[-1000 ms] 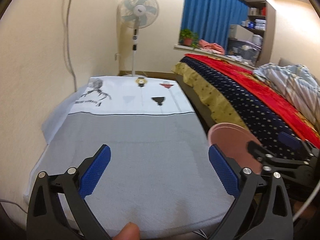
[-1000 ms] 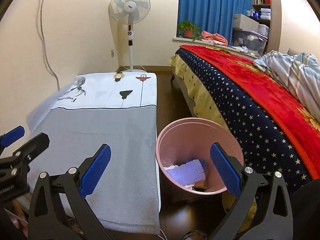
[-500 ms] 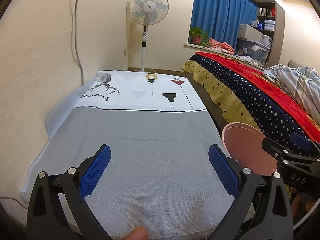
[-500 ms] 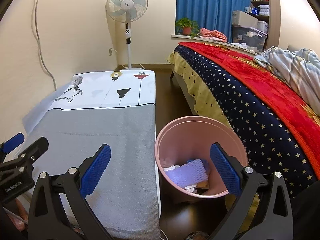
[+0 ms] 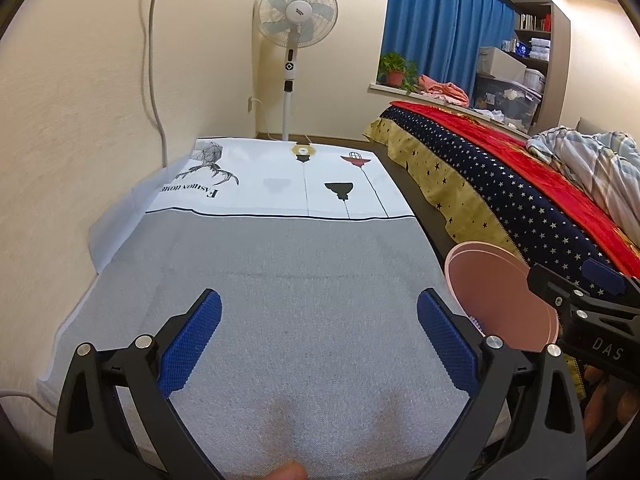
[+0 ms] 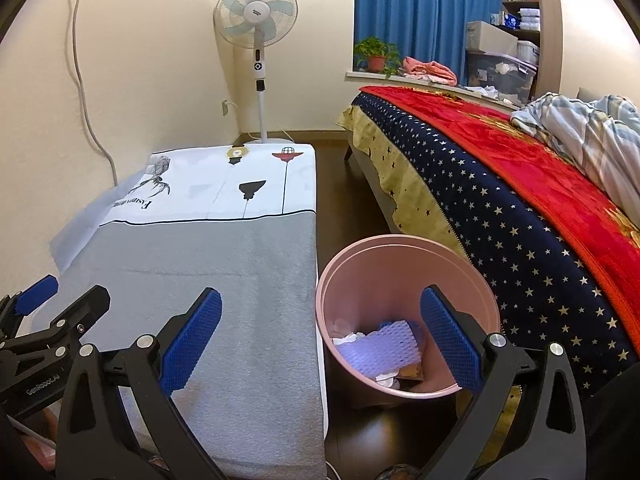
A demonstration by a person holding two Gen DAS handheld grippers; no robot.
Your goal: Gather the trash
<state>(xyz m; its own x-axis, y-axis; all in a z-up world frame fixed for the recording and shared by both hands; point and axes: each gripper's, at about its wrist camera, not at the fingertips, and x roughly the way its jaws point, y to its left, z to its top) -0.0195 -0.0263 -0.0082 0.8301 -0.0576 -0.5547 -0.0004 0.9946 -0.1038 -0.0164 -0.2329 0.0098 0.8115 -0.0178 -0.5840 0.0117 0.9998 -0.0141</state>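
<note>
A pink trash bin [image 6: 404,280] stands on the dark floor between the low table and the bed. Inside lie a white foam net [image 6: 382,346], crumpled white paper and other scraps. The bin also shows in the left wrist view [image 5: 500,300]. My right gripper [image 6: 320,330] is open and empty, held above the bin's near left rim and the table edge. My left gripper [image 5: 318,330] is open and empty above the grey cloth on the table [image 5: 280,280]. I see no loose trash on the cloth.
The table cloth [image 6: 200,248] has a white printed far end. A standing fan [image 6: 258,20] is in the far corner. A bed with a red and starred blanket [image 6: 520,184] runs along the right. A cable [image 5: 154,60] hangs on the left wall.
Both grippers have risen and tilted slightly, so the views show more of the room. Both stay open and empty. Nothing in the bin or on the table moved.
</note>
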